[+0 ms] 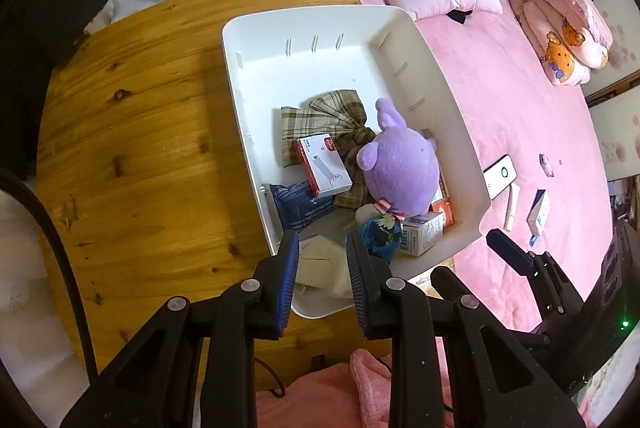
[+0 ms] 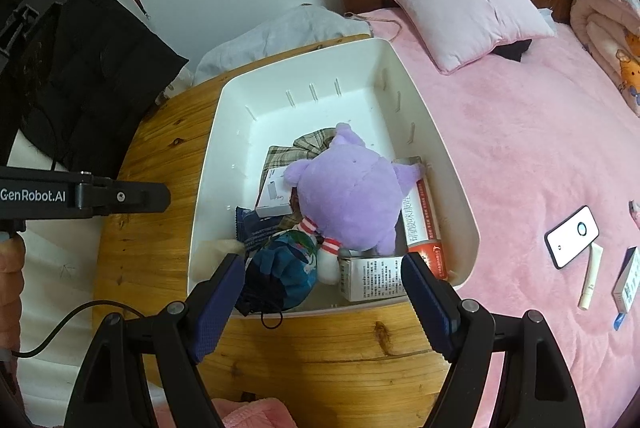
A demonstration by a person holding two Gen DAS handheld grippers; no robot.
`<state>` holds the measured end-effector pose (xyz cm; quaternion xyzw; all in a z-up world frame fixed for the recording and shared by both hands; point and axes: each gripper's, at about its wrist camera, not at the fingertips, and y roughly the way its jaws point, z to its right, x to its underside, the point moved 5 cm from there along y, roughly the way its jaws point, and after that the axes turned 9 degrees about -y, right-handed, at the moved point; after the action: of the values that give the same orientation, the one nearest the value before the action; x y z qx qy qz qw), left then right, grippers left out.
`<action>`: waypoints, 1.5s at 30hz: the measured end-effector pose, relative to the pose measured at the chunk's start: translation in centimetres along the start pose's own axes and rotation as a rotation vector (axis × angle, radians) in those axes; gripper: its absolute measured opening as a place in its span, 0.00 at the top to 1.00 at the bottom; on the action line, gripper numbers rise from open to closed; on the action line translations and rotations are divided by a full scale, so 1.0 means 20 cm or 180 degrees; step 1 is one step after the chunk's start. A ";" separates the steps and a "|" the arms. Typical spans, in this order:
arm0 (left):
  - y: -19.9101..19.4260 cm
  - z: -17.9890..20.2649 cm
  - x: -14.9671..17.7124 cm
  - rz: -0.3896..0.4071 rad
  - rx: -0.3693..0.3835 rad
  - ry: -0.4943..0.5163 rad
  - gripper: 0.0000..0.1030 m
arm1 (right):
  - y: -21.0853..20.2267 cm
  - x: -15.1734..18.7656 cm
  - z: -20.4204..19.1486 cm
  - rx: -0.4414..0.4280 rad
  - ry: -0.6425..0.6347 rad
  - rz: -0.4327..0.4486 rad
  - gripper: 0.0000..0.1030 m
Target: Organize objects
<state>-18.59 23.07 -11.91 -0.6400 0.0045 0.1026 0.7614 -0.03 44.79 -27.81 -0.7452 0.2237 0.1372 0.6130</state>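
Observation:
A white bin (image 1: 460, 131) (image 2: 460, 187) sits on a round wooden table (image 1: 140, 147) (image 2: 320, 344). It holds a purple plush (image 1: 400, 167) (image 2: 352, 195), a plaid cloth (image 1: 320, 115), a red-and-white box (image 1: 324, 163), a blue packet (image 1: 300, 205), a blue folded umbrella (image 2: 284, 272), white cartons (image 2: 372, 278) and a cream plush (image 1: 320, 264). My left gripper (image 1: 322, 248) is open, its jaws on either side of the cream plush at the bin's near corner. My right gripper (image 2: 324, 276) is open and empty above the bin's near rim.
A pink bed (image 1: 520, 107) (image 2: 520, 147) lies to the right with a pillow (image 2: 468, 7). On it lie a phone (image 2: 572, 236), a white tube (image 2: 590, 276) and a small box (image 2: 628, 280). Black cloth (image 2: 80, 67) hangs at the left.

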 end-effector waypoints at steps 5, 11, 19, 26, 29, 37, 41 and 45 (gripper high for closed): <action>-0.01 -0.03 0.03 0.0061 -0.0230 0.0023 0.57 | -0.02 -0.01 -0.01 0.0014 -0.0055 0.0016 0.21; -0.04 -0.11 0.08 0.0170 -0.0533 0.0023 0.43 | -0.07 -0.04 -0.05 0.0045 -0.0125 0.0050 0.21; -0.14 -0.24 0.19 0.0408 -0.0672 -0.0024 0.33 | -0.17 -0.13 -0.17 0.0193 -0.0315 0.0098 0.21; -0.26 -0.42 0.30 0.0529 -0.0748 -0.0260 0.32 | -0.21 -0.11 -0.36 -0.0075 -0.0270 -0.0072 0.20; -0.31 -0.50 0.35 0.0552 -0.0735 -0.0330 0.29 | -0.24 -0.10 -0.45 -0.0013 -0.0329 -0.0078 0.20; -0.49 -0.64 0.39 0.0832 -0.0628 -0.0522 0.29 | -0.32 -0.12 -0.64 0.0130 -0.0517 -0.0099 0.20; -0.59 -0.68 0.39 0.1092 -0.0633 -0.0512 0.28 | -0.38 -0.14 -0.73 0.0172 -0.0585 -0.0009 0.20; -0.66 -0.71 0.41 0.1316 -0.0580 -0.0479 0.25 | -0.45 -0.16 -0.78 0.0319 -0.0622 0.0209 0.18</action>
<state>-6.63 8.38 -2.66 -0.6821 0.0695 0.3038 0.6615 0.54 31.43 -15.37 -0.6889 0.1937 0.2179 0.6636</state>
